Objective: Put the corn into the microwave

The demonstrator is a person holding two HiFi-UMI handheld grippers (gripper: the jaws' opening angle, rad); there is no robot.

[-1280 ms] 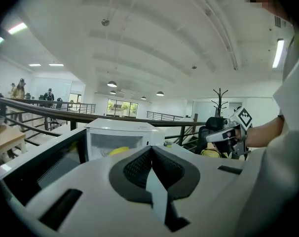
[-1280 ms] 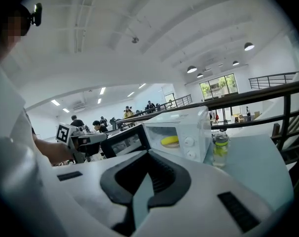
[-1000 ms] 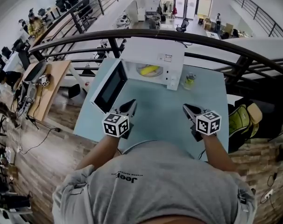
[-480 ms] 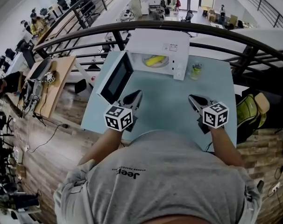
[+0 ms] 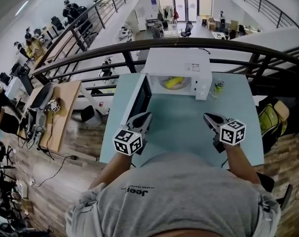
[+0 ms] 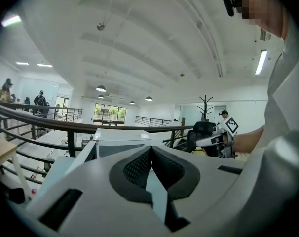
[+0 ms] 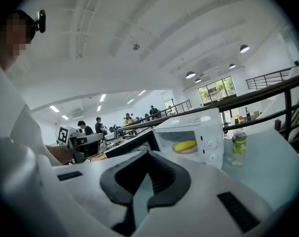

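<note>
Corn [image 5: 174,82], apparently on plate [image 5: 165,84], in open microwave [image 5: 176,60]; left gripper [image 5: 143,116], right gripper [image 5: 208,116] closed, empty.

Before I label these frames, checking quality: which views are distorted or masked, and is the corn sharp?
Head view: fisheye bows the railing, corn in the microwave reads clearly. Left gripper view: dark corners, mosaic patch top right. Right gripper view: dark corners, mosaic top left, corn clear.
</note>
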